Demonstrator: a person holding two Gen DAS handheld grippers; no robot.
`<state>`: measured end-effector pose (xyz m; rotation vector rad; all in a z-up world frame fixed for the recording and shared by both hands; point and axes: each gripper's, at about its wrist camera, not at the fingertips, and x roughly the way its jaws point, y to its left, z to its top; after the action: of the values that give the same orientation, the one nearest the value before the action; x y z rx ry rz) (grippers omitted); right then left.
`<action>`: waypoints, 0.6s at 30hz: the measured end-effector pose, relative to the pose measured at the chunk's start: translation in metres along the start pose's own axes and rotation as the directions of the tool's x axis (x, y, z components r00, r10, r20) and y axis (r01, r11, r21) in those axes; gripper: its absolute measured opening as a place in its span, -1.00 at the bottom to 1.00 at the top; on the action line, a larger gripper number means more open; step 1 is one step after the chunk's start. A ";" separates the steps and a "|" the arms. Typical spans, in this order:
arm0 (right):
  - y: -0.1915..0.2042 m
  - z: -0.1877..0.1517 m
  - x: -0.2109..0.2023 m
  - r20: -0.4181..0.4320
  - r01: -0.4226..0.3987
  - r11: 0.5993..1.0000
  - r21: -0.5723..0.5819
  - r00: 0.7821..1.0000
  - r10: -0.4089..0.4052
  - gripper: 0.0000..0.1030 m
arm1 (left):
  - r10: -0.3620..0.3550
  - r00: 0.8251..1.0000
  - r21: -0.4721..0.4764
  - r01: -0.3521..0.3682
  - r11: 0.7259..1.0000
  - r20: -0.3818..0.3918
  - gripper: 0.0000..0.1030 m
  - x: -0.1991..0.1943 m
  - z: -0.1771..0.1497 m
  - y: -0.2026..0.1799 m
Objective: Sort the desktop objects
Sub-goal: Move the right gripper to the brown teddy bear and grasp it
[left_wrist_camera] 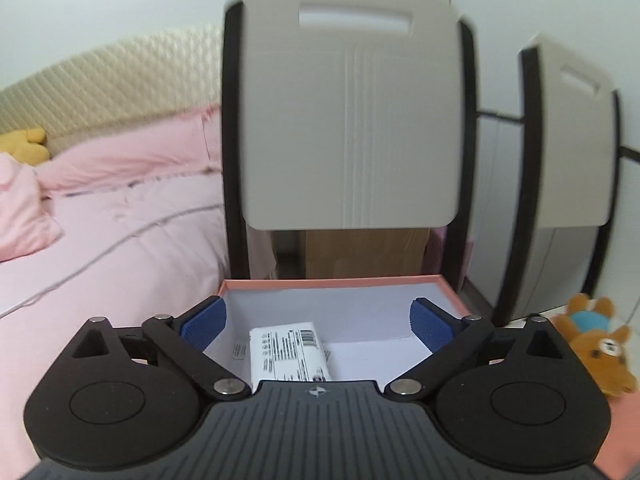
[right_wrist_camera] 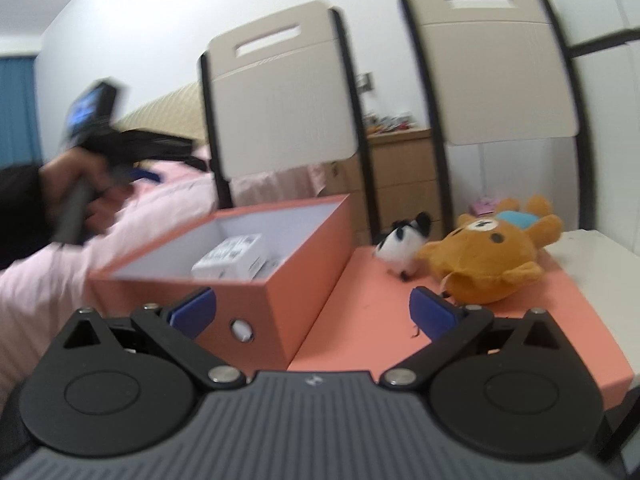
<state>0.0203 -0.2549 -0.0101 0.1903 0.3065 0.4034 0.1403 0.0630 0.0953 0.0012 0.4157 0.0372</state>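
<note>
An open salmon-pink box (right_wrist_camera: pixel 280 264) with a white inside stands on a pink lid (right_wrist_camera: pixel 372 320). A white labelled packet (right_wrist_camera: pixel 230 258) lies in it, also in the left wrist view (left_wrist_camera: pixel 288 354). My left gripper (left_wrist_camera: pixel 318 322) is open and empty above the box (left_wrist_camera: pixel 340 282); it shows held in a hand in the right wrist view (right_wrist_camera: pixel 120 160). My right gripper (right_wrist_camera: pixel 312 312) is open and empty in front of the box's near corner. A brown bear plush (right_wrist_camera: pixel 488 256) and a small black-and-white plush (right_wrist_camera: pixel 400 246) lie on the lid to the right.
Two beige chair backs (right_wrist_camera: pixel 280 96) (right_wrist_camera: pixel 496 64) stand behind the table. A bed with pink bedding (left_wrist_camera: pixel 112 216) is on the left. A wooden drawer unit (right_wrist_camera: pixel 404 176) stands behind. A white tabletop (right_wrist_camera: pixel 592 256) shows at right. The bear shows at right in the left view (left_wrist_camera: pixel 596 344).
</note>
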 end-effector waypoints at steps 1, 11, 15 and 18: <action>0.002 0.001 -0.003 0.027 0.017 1.000 -0.005 0.999 -0.017 1.00 | -0.008 1.000 0.003 0.008 1.000 0.013 0.95 -0.016 -0.006 -0.002; 0.006 0.002 -0.020 0.139 0.134 0.990 -0.055 0.982 -0.125 1.00 | -0.083 0.996 0.008 0.083 0.997 0.042 0.99 -0.080 -0.074 -0.009; 0.003 0.008 -0.029 0.152 0.147 0.989 -0.011 0.978 -0.143 1.00 | -0.099 0.993 0.006 0.098 0.995 0.072 1.00 -0.078 -0.084 -0.004; 0.009 0.020 -0.038 0.174 0.174 0.984 -0.041 0.971 -0.165 1.00 | -0.102 0.993 -0.013 0.102 0.995 0.056 1.00 -0.078 -0.090 -0.002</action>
<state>-0.0096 -0.2655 0.0205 0.1417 0.1412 0.2238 0.0330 0.0580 0.0448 -0.0348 0.3593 -0.0601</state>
